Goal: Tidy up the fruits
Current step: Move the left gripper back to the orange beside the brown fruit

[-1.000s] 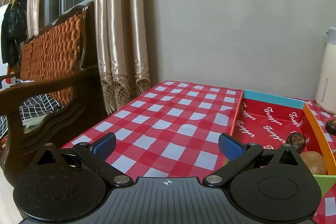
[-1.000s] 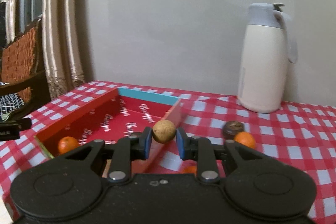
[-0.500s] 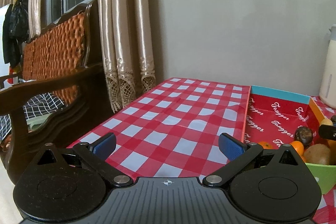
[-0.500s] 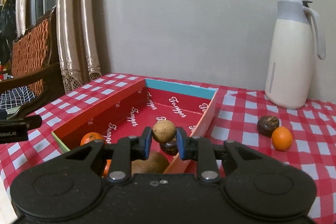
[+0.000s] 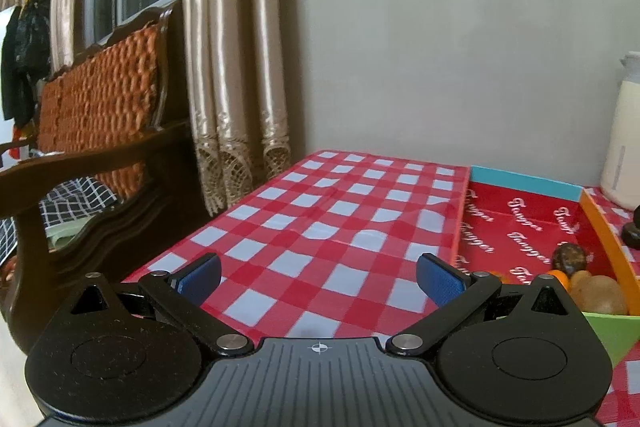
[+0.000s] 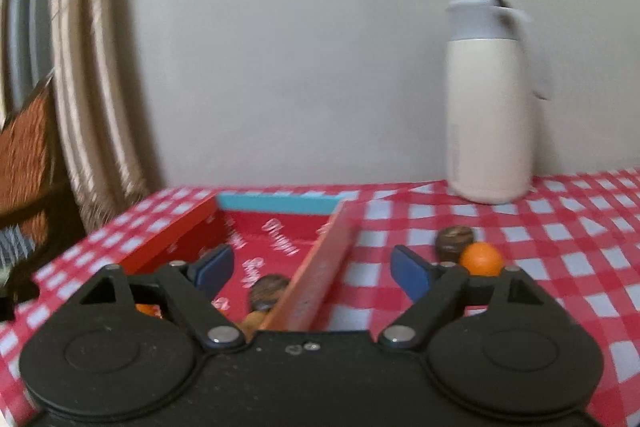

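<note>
My right gripper hangs over the right wall of the red box. Its jaws are opening, with only that orange wall between them. Inside the box lie a dark brown fruit, a sliver of a tan fruit and an orange one, both half hidden by the gripper. On the cloth to the right sit another dark fruit and a small orange. My left gripper stands open and empty over the checked cloth, left of the red box, where a kiwi and a dark fruit rest.
A cream thermos jug stands by the wall at the back right. A wooden bench with an orange woven back and curtains border the table's left side. The red checked tablecloth lies bare left of the box.
My right gripper has opened and let go of the round tan fruit it held over the box, and it has swung to the right. The left gripper stays open and still.
</note>
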`<move>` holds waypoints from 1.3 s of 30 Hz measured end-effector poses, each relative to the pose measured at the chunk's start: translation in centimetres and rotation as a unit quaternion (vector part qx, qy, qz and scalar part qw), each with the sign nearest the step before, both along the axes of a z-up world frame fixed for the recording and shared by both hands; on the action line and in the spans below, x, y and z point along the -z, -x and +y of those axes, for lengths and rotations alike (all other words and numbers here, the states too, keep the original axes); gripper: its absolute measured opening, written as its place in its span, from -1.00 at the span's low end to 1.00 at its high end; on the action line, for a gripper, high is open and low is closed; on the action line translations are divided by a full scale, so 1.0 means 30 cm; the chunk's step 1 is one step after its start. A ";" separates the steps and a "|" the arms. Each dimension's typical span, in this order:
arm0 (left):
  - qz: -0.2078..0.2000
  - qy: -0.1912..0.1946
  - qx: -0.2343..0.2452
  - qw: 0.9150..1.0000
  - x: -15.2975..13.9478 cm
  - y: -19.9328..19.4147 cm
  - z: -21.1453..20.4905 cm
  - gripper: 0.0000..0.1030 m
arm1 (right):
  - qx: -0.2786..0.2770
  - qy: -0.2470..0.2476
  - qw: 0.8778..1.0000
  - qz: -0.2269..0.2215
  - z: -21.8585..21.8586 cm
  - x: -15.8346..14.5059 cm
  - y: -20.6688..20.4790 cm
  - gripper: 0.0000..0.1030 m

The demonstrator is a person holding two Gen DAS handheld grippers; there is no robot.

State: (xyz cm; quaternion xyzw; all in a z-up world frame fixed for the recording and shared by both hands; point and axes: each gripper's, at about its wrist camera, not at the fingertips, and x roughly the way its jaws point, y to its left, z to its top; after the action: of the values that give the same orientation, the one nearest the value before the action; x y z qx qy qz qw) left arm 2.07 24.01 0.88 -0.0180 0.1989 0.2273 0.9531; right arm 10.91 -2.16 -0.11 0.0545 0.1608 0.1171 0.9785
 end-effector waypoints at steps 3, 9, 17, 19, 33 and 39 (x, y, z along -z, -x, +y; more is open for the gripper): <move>-0.001 -0.004 0.011 1.000 -0.005 -0.008 -0.033 0.99 | 0.024 -0.013 1.000 -0.002 -0.058 0.001 0.002 0.76; -0.004 -0.006 0.028 1.000 -0.017 -0.023 -0.098 0.99 | 0.068 -0.024 0.997 -0.013 -0.161 -0.008 0.017 1.00; -0.008 -0.008 0.052 0.999 -0.028 -0.046 -0.196 0.99 | 0.141 -0.021 0.990 -0.013 -0.267 -0.009 0.029 1.00; -0.010 -0.009 0.059 0.998 -0.031 -0.049 -0.224 0.99 | 0.134 -0.021 0.991 -0.005 -0.293 -0.006 0.031 1.00; -0.041 -0.011 0.114 0.993 -0.057 -0.080 -0.450 0.99 | 0.152 -0.048 0.985 0.069 -0.472 0.018 0.049 1.00; -0.035 -0.018 0.154 0.987 -0.052 -0.116 -0.564 0.99 | 0.188 -0.033 0.980 0.054 -0.556 0.013 0.084 1.00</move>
State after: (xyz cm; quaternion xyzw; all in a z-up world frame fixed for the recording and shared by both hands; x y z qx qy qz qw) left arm 5.55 7.09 2.43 0.0220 0.1617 0.0803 0.9833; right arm 8.40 -18.85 -0.50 0.1225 0.1964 -0.0667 0.9705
